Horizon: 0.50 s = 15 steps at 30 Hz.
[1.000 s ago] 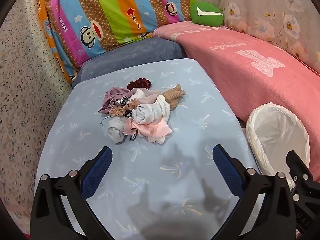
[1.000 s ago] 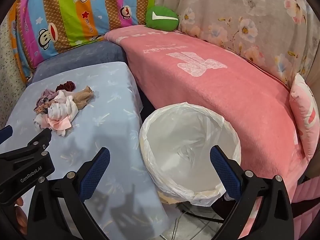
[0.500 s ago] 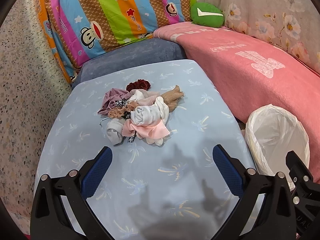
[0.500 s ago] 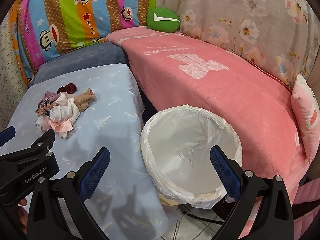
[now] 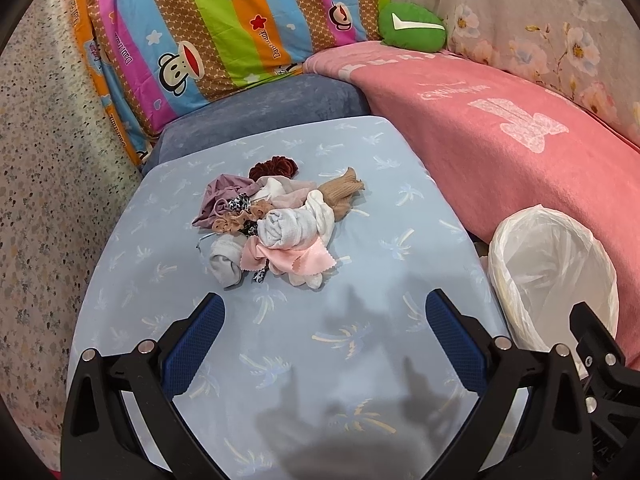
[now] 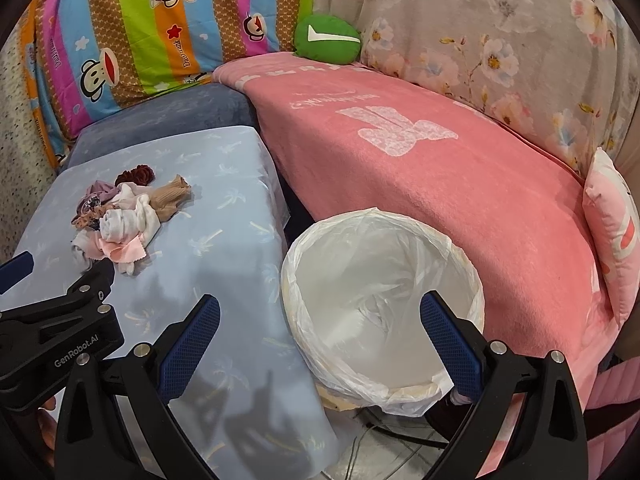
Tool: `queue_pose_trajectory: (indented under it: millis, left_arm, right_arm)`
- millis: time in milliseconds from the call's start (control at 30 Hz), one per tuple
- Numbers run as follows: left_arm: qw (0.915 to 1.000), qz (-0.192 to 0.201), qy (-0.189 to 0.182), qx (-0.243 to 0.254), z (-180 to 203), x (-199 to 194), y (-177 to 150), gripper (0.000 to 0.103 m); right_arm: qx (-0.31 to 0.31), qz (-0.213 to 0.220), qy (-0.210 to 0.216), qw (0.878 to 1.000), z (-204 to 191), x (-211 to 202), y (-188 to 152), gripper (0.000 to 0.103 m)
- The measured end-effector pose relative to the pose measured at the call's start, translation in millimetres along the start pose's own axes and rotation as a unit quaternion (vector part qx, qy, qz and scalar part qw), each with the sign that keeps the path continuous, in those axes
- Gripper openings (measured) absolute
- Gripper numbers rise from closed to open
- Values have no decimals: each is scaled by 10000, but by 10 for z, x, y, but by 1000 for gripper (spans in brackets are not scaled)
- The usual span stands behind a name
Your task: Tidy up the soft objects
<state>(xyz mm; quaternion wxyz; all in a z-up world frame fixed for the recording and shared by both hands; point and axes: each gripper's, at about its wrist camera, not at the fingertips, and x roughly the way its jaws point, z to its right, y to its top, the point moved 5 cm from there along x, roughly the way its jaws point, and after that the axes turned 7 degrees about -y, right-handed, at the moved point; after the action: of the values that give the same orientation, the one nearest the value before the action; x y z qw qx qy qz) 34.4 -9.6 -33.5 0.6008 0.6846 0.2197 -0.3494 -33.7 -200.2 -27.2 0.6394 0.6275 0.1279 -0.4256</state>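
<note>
A heap of small soft items [image 5: 276,224] lies on a light blue patterned cover [image 5: 320,360]: white socks, a tan sock [image 5: 344,194], a pink cloth [image 5: 304,258], a dark red scrunchie [image 5: 274,168], mauve fabric. The same pile [image 6: 128,220] shows at the left of the right wrist view. My left gripper [image 5: 324,332] is open above the cover, short of the pile, holding nothing. My right gripper [image 6: 320,332] is open and empty over the near rim of a bin lined with a white bag [image 6: 380,304].
The lined bin [image 5: 552,276] stands at the blue cover's right edge, against a pink blanket [image 6: 420,160]. A striped monkey-print pillow [image 5: 224,28], a green cushion [image 5: 412,28] and floral fabric [image 6: 500,40] line the back. A pink pillow [image 6: 612,216] lies far right. Speckled floor [image 5: 44,184] on the left.
Both views have shifted slightly: the pile and bin sit a little lower and nearer in frame. Both grippers stay open and nothing was picked up.
</note>
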Motion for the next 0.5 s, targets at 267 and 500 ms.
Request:
queue_pose_trajectory:
  millis: [267, 500]
  left_arm:
    - [10000, 6, 10, -29, -5, -7, -2, 96]
    - [10000, -17, 10, -94, -16, -12, -9, 96]
  right_arm:
    - [24, -21, -3, 10000, 19, 16, -18, 98]
    - [18, -17, 5, 10000, 16, 16, -18, 98]
